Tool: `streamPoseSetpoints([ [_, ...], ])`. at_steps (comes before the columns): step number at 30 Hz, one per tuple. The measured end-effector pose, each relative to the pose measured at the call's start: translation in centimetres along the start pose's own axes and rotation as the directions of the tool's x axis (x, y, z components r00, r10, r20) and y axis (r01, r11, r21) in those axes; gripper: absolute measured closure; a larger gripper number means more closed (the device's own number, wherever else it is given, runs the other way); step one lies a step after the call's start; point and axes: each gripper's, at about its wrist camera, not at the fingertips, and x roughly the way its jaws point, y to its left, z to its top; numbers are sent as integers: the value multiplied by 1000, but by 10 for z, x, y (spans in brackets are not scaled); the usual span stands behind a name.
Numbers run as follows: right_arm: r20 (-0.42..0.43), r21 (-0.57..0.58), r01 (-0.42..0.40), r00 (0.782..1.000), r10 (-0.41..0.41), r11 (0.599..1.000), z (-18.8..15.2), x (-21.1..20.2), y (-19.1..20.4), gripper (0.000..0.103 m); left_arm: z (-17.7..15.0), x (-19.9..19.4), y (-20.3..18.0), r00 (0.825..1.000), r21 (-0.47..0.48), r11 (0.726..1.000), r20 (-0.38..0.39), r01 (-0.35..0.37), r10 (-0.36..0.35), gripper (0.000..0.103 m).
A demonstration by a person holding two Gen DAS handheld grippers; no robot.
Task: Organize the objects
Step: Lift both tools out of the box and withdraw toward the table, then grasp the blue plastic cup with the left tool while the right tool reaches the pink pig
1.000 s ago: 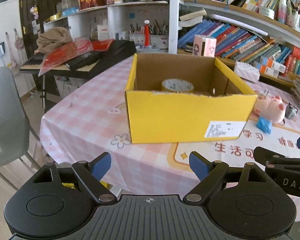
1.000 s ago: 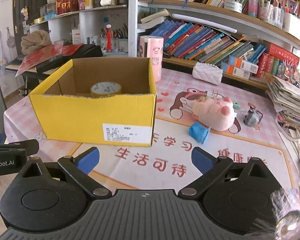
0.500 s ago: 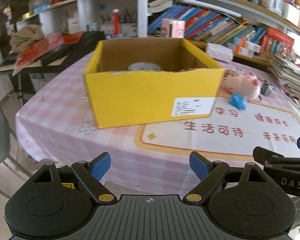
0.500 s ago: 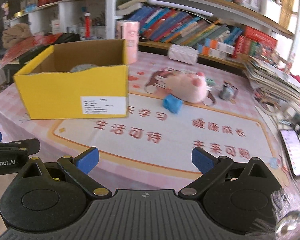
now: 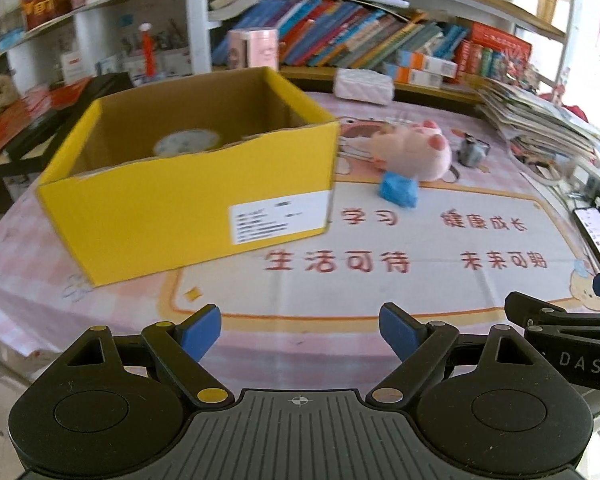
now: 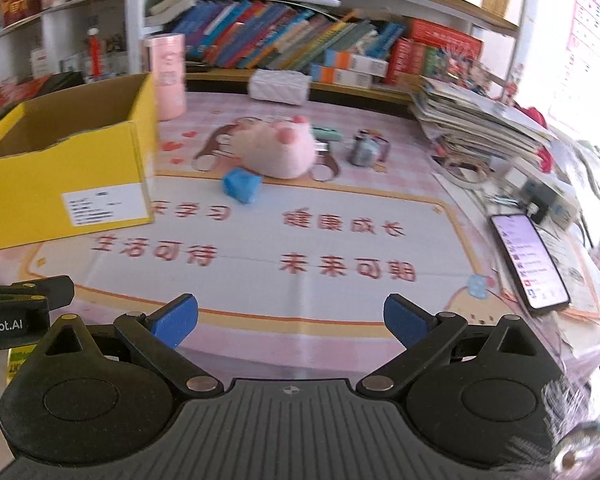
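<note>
Where the tablecloth shows, a blurred yellow box [image 5: 188,200], open-topped, white-labelled.

Home study room: crammed bookshelves [image 5: 364,44], pink checked tablecloth [image 6: 380,128], stacked magazines [image 6: 476,120].

Both wrist views near table edge, angled down, sharing slightly blurred yellow box [image 5: 188,204], plush pig [image 6: 278,152].

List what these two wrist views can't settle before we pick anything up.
- Box contents: the left view shows only the top of a tape roll; the front wall hides the rest. In the right view the floor is hidden.
- Box label: print blurred, unreadable.
- Small grey object beside the plush pig: too blurred to identify.
- Phone: screen text too small.
</note>
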Motion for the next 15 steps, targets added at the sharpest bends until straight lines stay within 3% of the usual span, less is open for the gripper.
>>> streamPoseSetpoints([
  [15, -30, -2, -33, 999, 33, 999, 37, 52, -44, 3, 42, 42, -44, 999, 0, 999, -9, -35, 35, 15],
])
